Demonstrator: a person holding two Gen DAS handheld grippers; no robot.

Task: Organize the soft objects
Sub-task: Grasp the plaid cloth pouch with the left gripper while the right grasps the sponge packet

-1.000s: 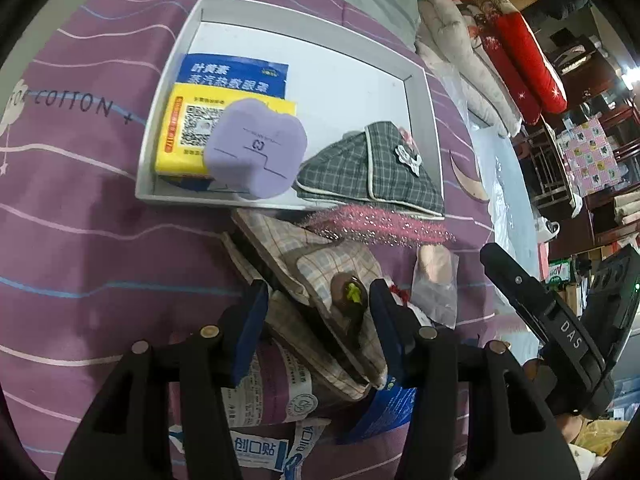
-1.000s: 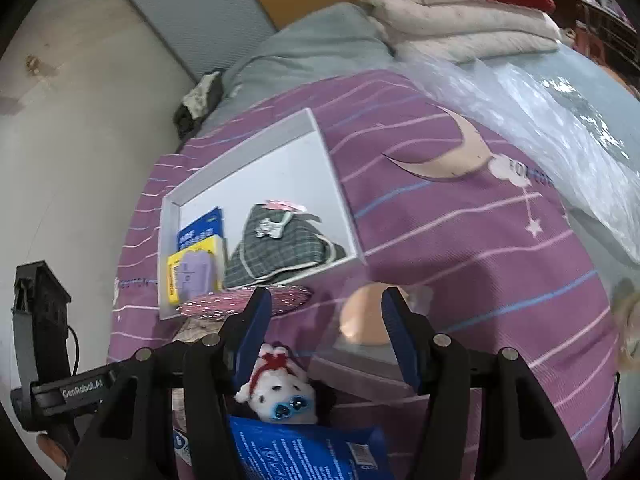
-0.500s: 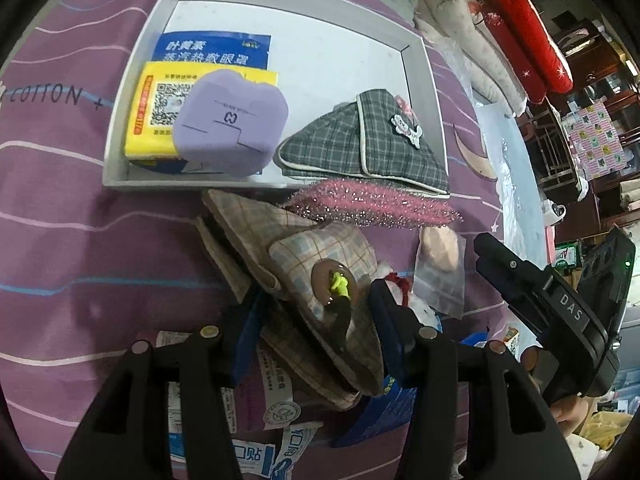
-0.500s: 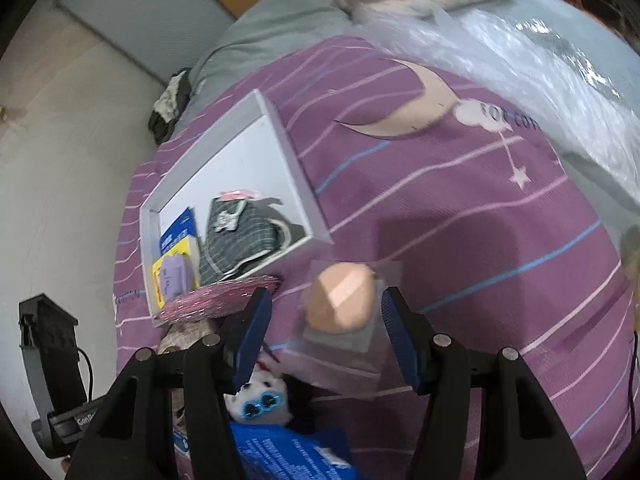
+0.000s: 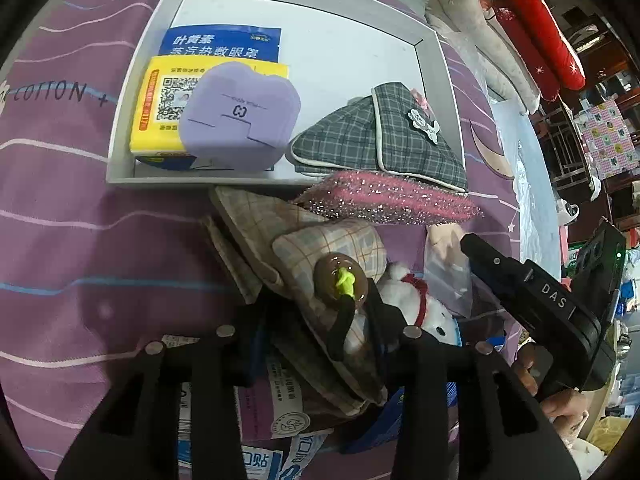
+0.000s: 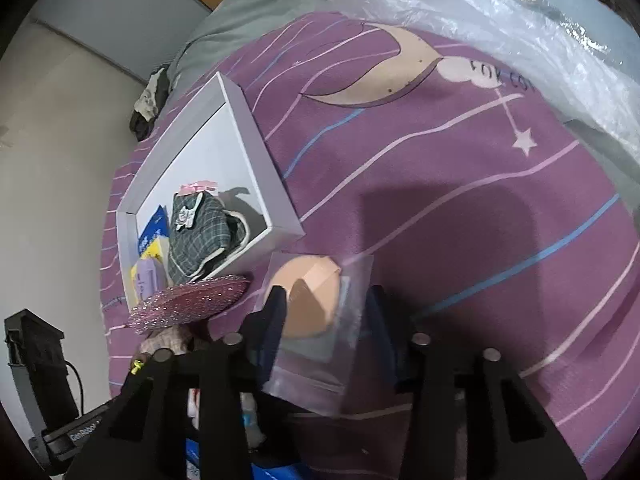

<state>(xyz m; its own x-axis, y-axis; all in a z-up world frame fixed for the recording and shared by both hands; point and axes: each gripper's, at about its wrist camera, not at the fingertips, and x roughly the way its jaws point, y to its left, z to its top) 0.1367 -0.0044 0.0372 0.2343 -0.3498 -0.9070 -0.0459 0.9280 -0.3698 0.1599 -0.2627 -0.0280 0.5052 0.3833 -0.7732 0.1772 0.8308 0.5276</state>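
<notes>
Purple bedding (image 5: 92, 216) with pale and blue stripes is covering the bed you are working on; "COTTON +" is printed on it in the left view, and a moon and star with partly readable letters in the right view. Folded quilts (image 5: 532, 36) are lying stacked beyond the bed, clear plastic sheeting (image 6: 532, 28) is lying over its far side, and a pale wall is showing to the left in the right view.

A white tray (image 5: 436, 80) is sitting on the bedding, holding a blue packet (image 5: 224, 42) with Chinese writing, a yellow pack (image 5: 160, 108) with a QR code, a lilac pad (image 5: 240, 120) and a grey plaid cap (image 5: 384, 140). A pink glittery pouch (image 5: 388, 200) is lying against the tray's near edge.

Your left gripper (image 5: 316, 344) has just been closing, and its fingers are pressing on the plaid slippers (image 5: 320, 256) in the pile in front of the tray. Your right gripper (image 6: 324, 320), marked "DAS", has also just been closing; its fingers are straddling the bagged sponge (image 6: 308, 292), but whether they are pinching it you cannot tell. A white plush toy (image 5: 424, 308) is lying beside the slippers.
</notes>
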